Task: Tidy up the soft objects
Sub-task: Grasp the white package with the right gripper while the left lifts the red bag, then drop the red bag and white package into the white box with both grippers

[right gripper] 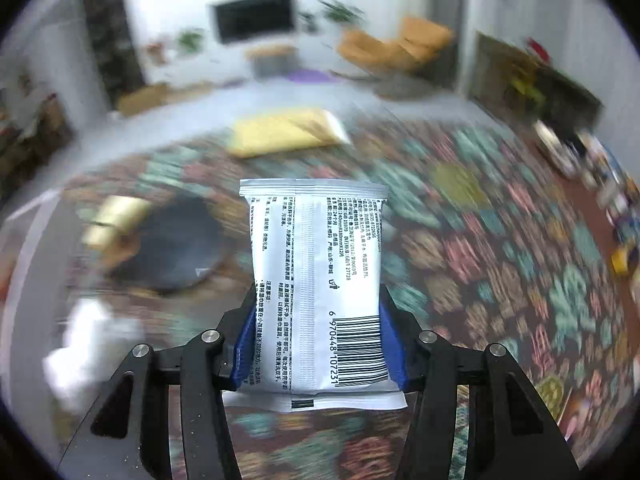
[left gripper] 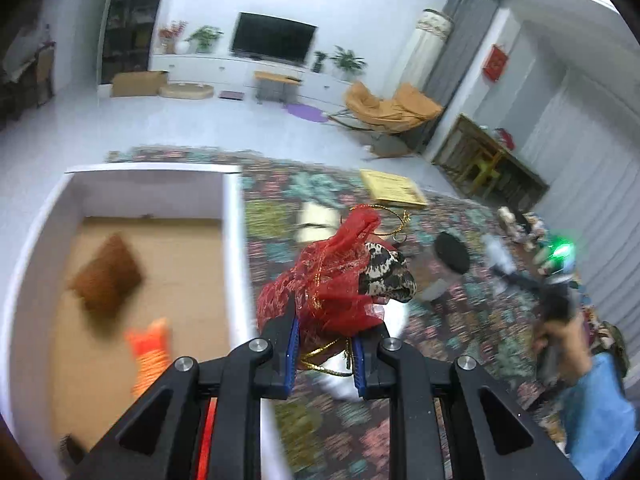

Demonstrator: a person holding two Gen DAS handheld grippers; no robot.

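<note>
My left gripper is shut on a red mesh pouch with a gold drawstring; a leopard-print piece sticks out of it. The pouch hangs above the patterned carpet, just right of a white-walled box. On the box's cardboard floor lie a brown cushion and an orange soft item. My right gripper is shut on a white wipes packet, barcode side up, held upright above the carpet; its blue pads press on both sides.
A patterned carpet covers the floor. On it lie a yellow envelope, a black round object, a yellowish packet and something white. Small items line the carpet's right edge. A hand and blue sleeve show at right.
</note>
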